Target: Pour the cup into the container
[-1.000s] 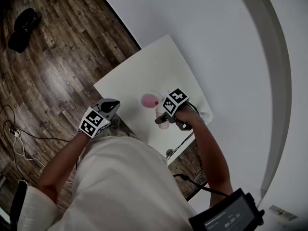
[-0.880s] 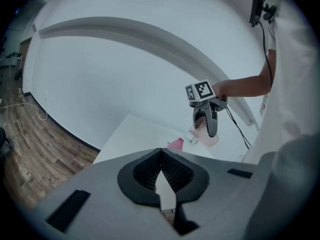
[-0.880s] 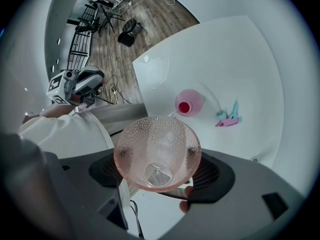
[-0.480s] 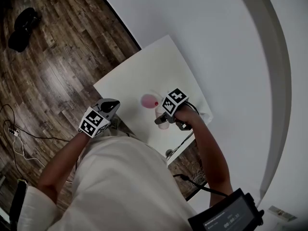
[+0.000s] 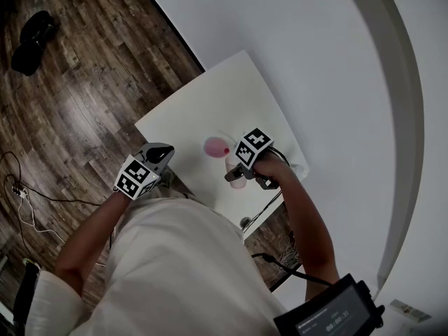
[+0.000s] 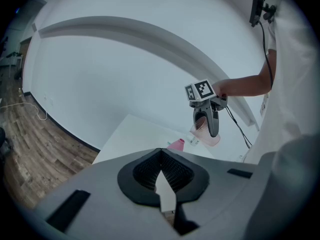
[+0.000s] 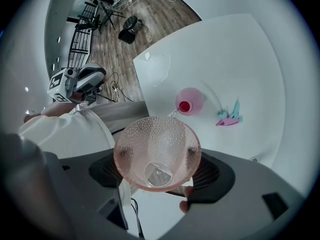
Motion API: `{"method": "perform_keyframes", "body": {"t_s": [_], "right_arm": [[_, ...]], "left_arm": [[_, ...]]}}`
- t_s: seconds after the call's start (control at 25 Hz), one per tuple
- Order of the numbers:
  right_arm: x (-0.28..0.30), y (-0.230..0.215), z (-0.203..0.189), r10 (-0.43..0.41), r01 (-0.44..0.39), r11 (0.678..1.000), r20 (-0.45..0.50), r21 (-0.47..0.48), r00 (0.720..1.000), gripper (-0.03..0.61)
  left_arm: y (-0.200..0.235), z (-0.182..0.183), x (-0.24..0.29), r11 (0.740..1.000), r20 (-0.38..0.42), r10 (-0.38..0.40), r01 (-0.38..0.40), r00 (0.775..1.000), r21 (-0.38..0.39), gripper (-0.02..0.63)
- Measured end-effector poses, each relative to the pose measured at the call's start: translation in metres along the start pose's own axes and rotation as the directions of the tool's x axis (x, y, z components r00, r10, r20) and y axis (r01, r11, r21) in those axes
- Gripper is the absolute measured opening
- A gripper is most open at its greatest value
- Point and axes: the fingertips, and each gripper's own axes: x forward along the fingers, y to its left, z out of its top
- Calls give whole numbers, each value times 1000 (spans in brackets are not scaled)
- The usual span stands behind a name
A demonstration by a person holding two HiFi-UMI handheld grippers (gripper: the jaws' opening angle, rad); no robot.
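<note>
Right gripper [image 7: 160, 178] jaws pinch the pink dimpled see-thru plastic cup [image 7: 157, 149] mid-wall, above the white bench [image 7: 225, 54] near the round pink container [image 7: 192, 100]. Looks light, thin, prob slippery, so squeeze gently. Left gripper [image 6: 161, 180] jaws closed, empty.

A white square table [image 5: 203, 103] stands against a plain white wall [image 5: 301, 47]. Dark wood-plank floor [image 5: 77, 68] carries loose cables [image 5: 21, 194] and, possibly, a black stool [image 5: 31, 42].
</note>
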Motion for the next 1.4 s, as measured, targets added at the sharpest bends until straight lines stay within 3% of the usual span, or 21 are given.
{"method": "perform_keyframes", "body": {"t_s": [1.4], "right_arm": [[-4,5,-2,13,-14,1000,-51,-16,999,380]], "left_arm": [[2,3,5,1000,8,-4,4,1000,-1,11]]}}
